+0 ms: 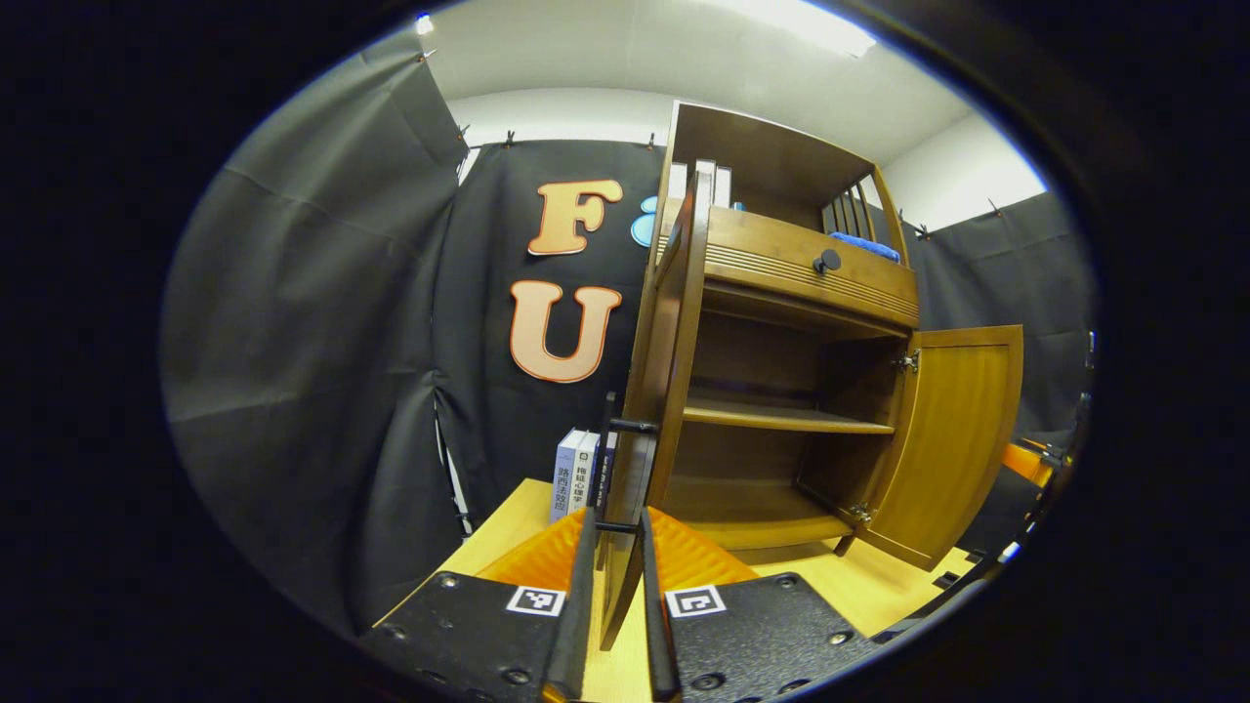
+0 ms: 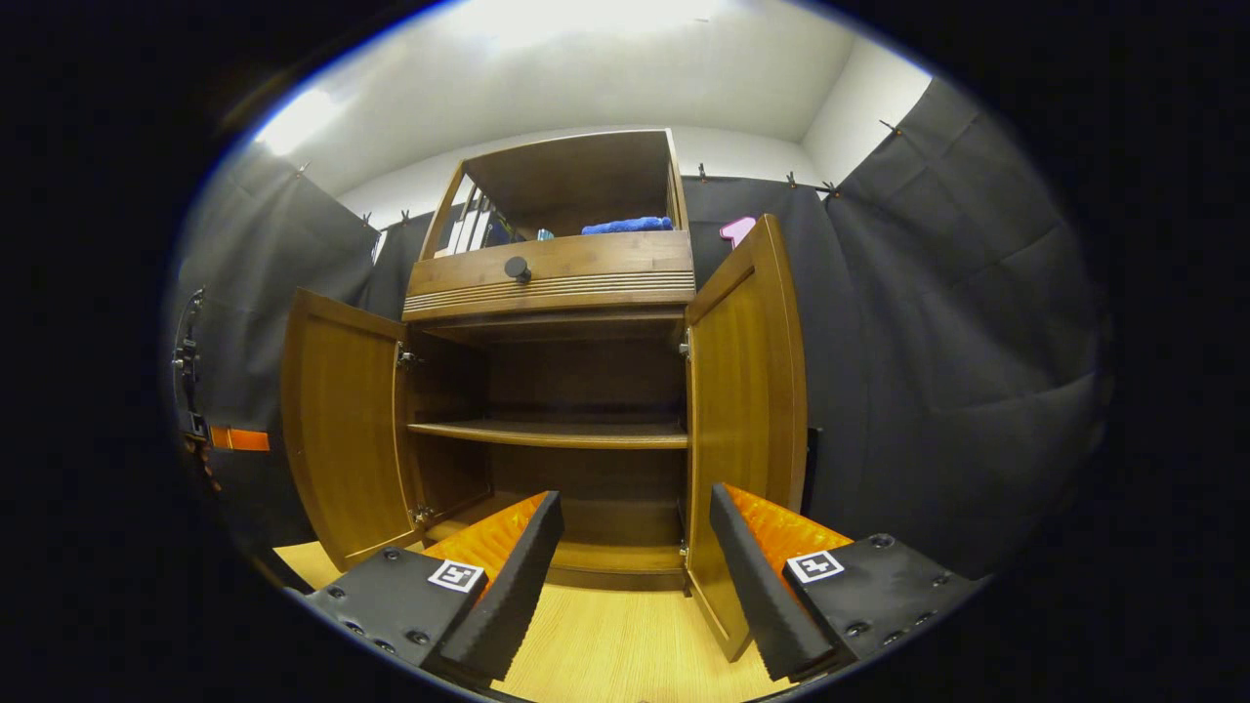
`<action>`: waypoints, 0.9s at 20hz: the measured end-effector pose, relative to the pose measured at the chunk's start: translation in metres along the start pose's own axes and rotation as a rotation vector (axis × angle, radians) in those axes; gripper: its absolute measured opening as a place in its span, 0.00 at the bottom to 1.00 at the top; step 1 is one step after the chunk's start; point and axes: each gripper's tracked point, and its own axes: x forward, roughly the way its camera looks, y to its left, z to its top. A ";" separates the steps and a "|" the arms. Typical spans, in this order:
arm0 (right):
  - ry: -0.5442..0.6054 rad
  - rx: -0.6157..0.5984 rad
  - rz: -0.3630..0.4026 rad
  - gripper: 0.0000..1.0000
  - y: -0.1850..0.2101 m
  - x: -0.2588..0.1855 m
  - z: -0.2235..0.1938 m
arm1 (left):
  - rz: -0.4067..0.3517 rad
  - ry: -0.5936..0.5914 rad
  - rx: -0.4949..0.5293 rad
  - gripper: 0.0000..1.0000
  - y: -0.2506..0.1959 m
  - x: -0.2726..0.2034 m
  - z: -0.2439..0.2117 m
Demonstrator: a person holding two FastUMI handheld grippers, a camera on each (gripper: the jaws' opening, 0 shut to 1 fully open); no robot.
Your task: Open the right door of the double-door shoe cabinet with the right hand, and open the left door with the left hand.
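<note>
Left gripper (image 1: 615, 625): fingers pinching left door (image 1: 664, 371) edge at 6 o'clock; may slip. Right gripper (image 2: 635, 576): fingers spread, empty; right door (image 2: 747, 420) at 3 o'clock could drift shut.

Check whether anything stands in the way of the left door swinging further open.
Possibly. The left gripper clasps the left door, which stands wide open. Books stand upright on the table beside the cabinet, behind that door; swung further, it may meet them.
</note>
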 end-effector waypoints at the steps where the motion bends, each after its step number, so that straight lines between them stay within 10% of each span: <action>1: -0.001 0.002 0.002 0.89 -0.001 -0.003 0.001 | -0.004 -0.007 0.001 0.31 -0.005 -0.002 0.003; 18: -0.020 0.029 -0.060 0.97 -0.037 -0.020 0.011 | -0.108 -0.126 0.043 0.80 -0.085 -0.025 0.055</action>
